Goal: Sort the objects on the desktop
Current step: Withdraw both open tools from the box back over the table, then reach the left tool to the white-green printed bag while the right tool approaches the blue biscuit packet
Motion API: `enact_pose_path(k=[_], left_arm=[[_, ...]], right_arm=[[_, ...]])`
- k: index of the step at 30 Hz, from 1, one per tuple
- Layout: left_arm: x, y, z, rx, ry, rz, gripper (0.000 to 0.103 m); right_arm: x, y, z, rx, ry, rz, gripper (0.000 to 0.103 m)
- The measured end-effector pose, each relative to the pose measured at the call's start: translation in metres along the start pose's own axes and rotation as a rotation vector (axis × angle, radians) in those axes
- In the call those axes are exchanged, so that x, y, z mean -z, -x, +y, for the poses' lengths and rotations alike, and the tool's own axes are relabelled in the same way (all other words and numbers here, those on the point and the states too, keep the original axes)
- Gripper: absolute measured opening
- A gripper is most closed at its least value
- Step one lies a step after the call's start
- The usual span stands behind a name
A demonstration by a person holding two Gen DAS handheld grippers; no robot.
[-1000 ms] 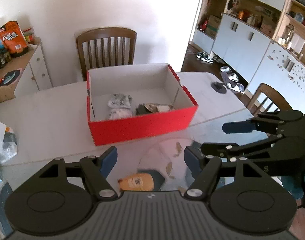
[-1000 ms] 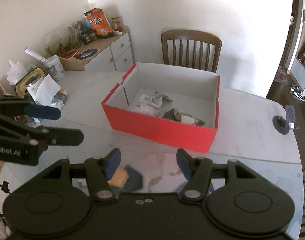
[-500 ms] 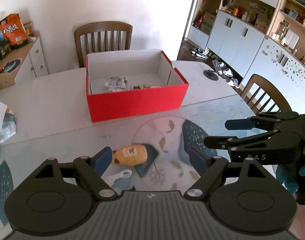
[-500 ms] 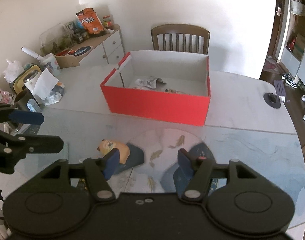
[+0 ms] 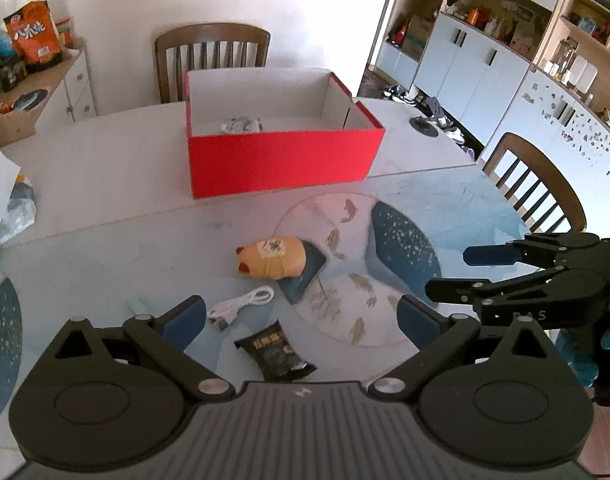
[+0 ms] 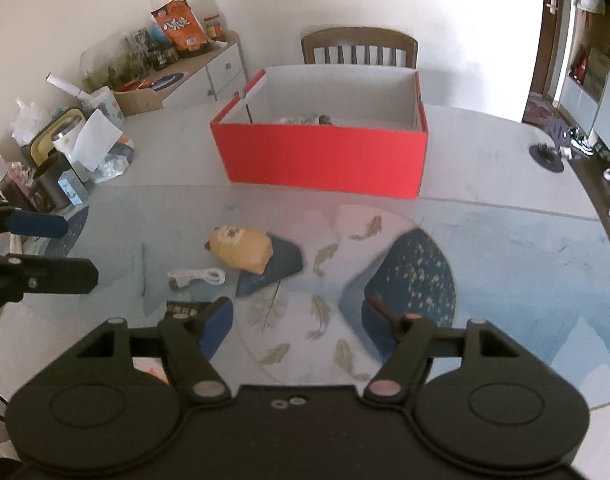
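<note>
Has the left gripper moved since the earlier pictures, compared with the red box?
Yes. The left gripper has backed away from the red box, its jaws opening with nothing between them, bringing a white cable into view.

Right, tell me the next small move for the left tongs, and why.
Probably lower the left tongs onto the black snack packet. Their jaws have just been opening and hold nothing, the packet lies loose on the table right between their tips, and the red box waits beyond.
</note>
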State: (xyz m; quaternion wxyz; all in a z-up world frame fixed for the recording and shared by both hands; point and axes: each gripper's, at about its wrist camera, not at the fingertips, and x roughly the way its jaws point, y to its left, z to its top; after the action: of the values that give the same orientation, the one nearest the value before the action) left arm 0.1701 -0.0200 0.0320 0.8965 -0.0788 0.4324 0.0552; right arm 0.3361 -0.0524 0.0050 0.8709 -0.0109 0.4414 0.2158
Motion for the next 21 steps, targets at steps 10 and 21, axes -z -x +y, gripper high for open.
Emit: enact_pose_path(k=[10, 21], left_arm=[[0.026, -0.003, 0.015, -0.002, 0.002, 0.029, 0.102], [0.066, -0.016, 0.016, 0.024, -0.021, 0.083, 0.102]], right_arm=[[0.026, -0.006, 0.006, -0.001, -0.02, 0.034, 0.072], [0.05, -0.018, 0.021, -0.018, 0.006, 0.076, 0.072]])
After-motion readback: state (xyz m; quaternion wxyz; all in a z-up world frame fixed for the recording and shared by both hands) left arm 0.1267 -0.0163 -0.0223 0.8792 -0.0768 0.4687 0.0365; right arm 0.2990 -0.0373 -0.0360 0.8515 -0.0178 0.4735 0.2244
